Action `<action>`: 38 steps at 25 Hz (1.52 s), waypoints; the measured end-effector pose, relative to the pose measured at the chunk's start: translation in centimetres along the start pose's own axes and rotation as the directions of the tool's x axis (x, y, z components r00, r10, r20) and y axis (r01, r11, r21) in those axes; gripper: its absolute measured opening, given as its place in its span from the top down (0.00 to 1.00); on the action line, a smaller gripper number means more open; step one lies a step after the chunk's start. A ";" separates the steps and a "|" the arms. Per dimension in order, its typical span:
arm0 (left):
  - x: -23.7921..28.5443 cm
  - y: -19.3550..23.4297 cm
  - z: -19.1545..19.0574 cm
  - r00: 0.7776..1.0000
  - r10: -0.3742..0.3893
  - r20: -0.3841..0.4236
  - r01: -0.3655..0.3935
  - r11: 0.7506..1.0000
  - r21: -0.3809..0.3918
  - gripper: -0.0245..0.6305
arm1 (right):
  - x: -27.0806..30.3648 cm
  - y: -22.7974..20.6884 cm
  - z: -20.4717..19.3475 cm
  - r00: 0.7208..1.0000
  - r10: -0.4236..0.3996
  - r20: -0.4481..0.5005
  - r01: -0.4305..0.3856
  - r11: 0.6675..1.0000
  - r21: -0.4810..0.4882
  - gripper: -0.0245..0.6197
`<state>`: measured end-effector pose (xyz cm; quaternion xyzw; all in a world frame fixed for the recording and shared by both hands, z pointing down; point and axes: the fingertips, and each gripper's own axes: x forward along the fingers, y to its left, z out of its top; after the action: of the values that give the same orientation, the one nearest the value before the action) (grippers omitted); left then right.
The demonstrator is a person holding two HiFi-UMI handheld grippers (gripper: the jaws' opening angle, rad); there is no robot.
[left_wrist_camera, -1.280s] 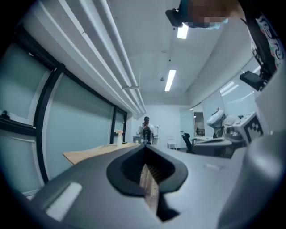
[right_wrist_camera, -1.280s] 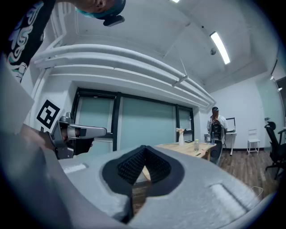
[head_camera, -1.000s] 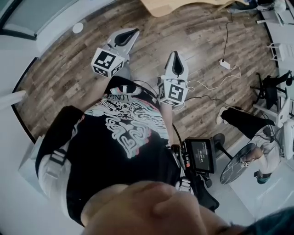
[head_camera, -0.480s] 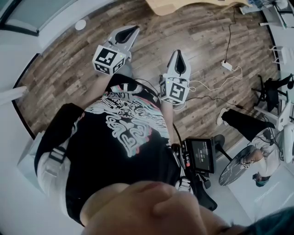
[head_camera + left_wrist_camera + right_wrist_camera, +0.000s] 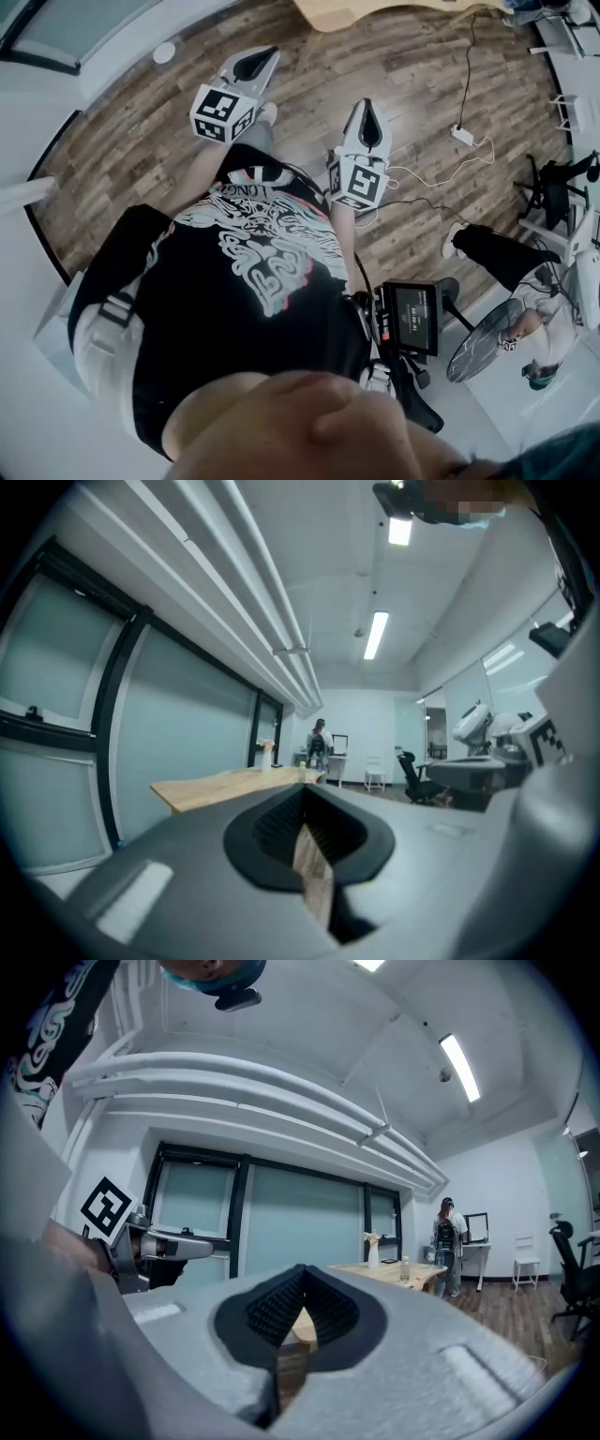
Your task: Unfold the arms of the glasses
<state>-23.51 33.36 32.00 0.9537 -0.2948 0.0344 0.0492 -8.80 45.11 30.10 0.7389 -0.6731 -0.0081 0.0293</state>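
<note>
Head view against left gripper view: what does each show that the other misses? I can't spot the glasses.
Only the head view shows the black shirt, a screen, a power strip and a seated person. Only the left gripper view shows ceiling lights, a glass wall and a standing person far off. Both show the left gripper, jaws together on nothing, and what looks like the same wooden table. Glasses appear in neither.

Grippers: 2 (left gripper [image 5: 272, 54], right gripper [image 5: 366, 105]). Wooden table [image 5: 347, 11]: 1. Power strip [image 5: 459, 132]: 1. Mounted screen [image 5: 412, 317]: 1. Standing person [image 5: 448, 1241]: 1.
</note>
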 end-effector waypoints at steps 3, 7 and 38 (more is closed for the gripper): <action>1.3 -0.4 0.3 1.000 -0.015 0.004 0.015 1.000 0.006 0.98 | 0.2 -1.2 0.0 1.000 -0.009 0.008 0.009 1.000 0.003 0.96; 3.7 -1.4 0.4 0.999 -0.048 -0.002 0.048 0.998 0.040 0.98 | 1.0 -2.7 -0.8 1.000 -0.021 -0.016 0.021 1.000 0.003 0.96; 27.8 13.9 0.2 0.989 -0.091 -0.118 0.096 0.995 0.034 0.98 | 27.3 -11.3 -3.9 0.982 -0.044 -0.184 0.049 0.998 0.027 0.96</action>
<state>-8.45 6.39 35.41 0.9636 -0.2456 0.0933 0.0490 5.24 19.11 34.16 0.7524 -0.6501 0.0698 0.0795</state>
